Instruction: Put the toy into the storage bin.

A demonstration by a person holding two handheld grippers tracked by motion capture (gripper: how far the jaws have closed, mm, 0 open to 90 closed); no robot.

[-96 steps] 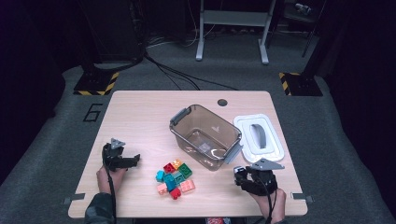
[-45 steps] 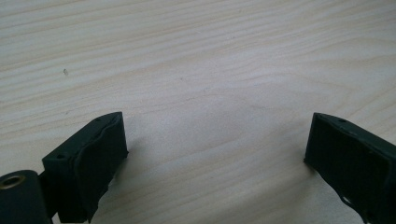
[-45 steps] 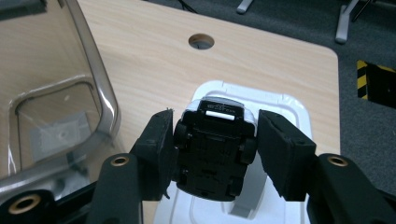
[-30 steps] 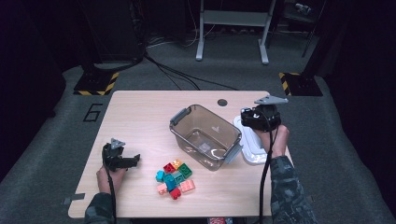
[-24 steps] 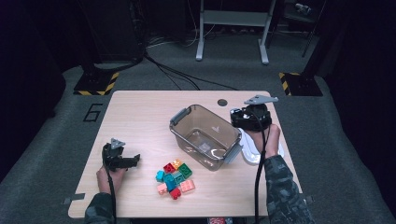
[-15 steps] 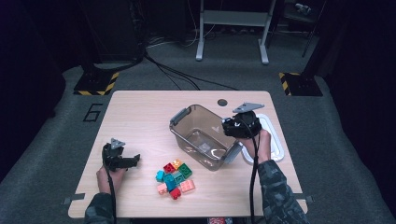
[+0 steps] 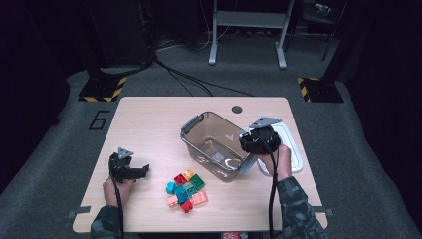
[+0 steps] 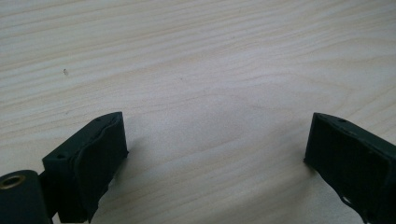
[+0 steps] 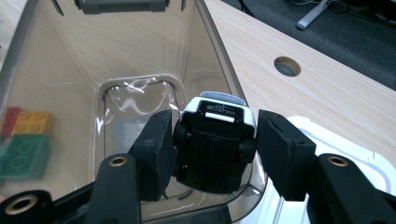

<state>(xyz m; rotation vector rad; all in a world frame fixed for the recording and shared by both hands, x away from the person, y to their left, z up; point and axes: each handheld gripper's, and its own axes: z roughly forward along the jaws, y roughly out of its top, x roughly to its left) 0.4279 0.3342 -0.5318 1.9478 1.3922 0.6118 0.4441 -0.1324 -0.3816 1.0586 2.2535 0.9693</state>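
Note:
A clear brownish bin (image 7: 214, 130) stands mid-table with nothing inside it. My right gripper (image 7: 251, 144) hangs over its right rim, shut on a small toy car (image 9: 212, 149). The car's black underside and wheels face the camera, and its white body points toward the bin (image 9: 60, 84). A pile of coloured bricks (image 7: 186, 188) lies in front of the bin and shows through its wall (image 9: 23, 140). My left gripper (image 7: 142, 171) rests on the table at the front left. It is open, with bare wood between its jaws (image 8: 215, 135).
The bin's white lid (image 7: 293, 149) lies flat to the right of the bin, partly under my right hand (image 9: 327, 140). A round cable hole (image 7: 237, 109) sits near the table's far edge. Dark floor, cables and a metal stand lie beyond the table.
My right gripper has carried the toy car leftward and down, from above the white lid to the bin's right rim. The left gripper has stayed put.

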